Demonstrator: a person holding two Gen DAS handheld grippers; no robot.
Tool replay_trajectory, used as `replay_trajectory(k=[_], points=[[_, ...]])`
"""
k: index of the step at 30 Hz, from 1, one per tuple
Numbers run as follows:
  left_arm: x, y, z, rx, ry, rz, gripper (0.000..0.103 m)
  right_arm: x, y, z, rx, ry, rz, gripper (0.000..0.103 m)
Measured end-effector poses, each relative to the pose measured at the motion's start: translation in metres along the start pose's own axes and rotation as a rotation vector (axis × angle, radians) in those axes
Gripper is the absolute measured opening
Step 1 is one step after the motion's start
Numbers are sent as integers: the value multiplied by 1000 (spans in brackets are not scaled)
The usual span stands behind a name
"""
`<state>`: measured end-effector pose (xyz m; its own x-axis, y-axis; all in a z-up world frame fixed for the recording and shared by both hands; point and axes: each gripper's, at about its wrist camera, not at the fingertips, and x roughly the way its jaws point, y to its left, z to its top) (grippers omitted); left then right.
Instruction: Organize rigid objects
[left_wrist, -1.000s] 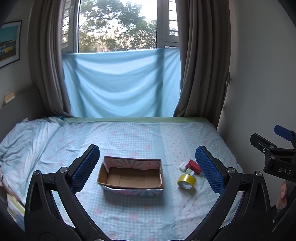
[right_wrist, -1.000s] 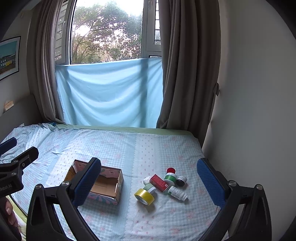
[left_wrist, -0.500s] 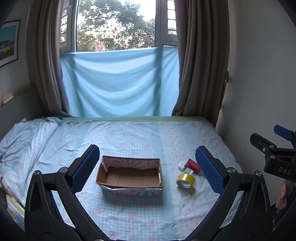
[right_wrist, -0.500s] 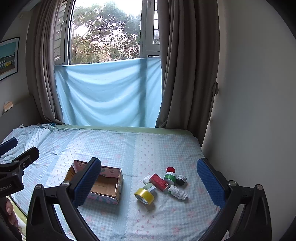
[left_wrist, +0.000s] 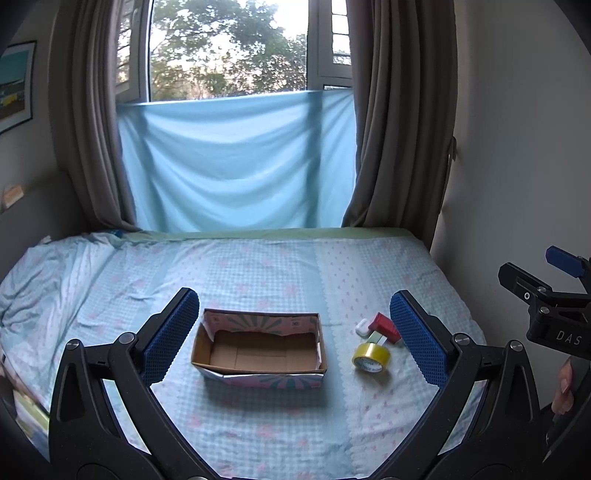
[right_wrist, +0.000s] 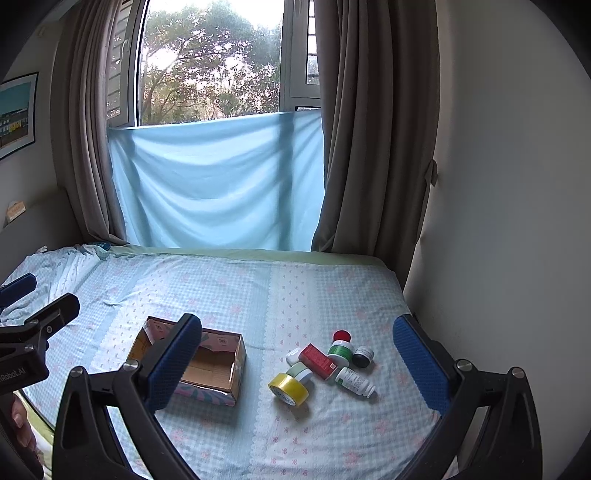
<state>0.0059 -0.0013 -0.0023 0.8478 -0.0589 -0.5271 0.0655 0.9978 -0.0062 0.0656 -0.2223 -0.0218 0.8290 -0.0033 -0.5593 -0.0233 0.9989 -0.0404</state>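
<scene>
Both held above the bed (right_wrist: 236, 291) with fingers spread wide and gripping nothing: left tool (left_wrist: 295, 336), right tool (right_wrist: 297, 365), the latter's body lettered "DAS". Resting on the checked blue sheet: empty cardboard box (left_wrist: 258, 350), and just right of it yellow tape roll (right_wrist: 289, 388) printed "MADE IN CHINA", red box (right_wrist: 317, 361), white bottle (right_wrist: 355, 382). Behind, brown curtains (right_wrist: 365, 147) framing a window.

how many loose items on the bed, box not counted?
8, clustered right of the box: yellow tape, green-white roll, white case, red carton, red-capped jar, green-banded jar, black jar, white bottle. More could hide behind them.
</scene>
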Motion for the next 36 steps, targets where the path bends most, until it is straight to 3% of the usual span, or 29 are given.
replay_trajectory(k=[11, 21, 28, 36], points=[[7, -4, 1, 2, 21, -10, 102, 0, -1, 0, 13, 4, 1, 103], [35, -27, 3, -32, 90, -28, 102, 2, -20, 0, 22, -1, 9, 103], [79, -66, -8, -16, 161, -47, 102, 27, -64, -6, 54, 18, 33, 103], [167, -109, -26, 84, 340, -151, 102, 84, -111, -17, 4, 106, 93, 103]])
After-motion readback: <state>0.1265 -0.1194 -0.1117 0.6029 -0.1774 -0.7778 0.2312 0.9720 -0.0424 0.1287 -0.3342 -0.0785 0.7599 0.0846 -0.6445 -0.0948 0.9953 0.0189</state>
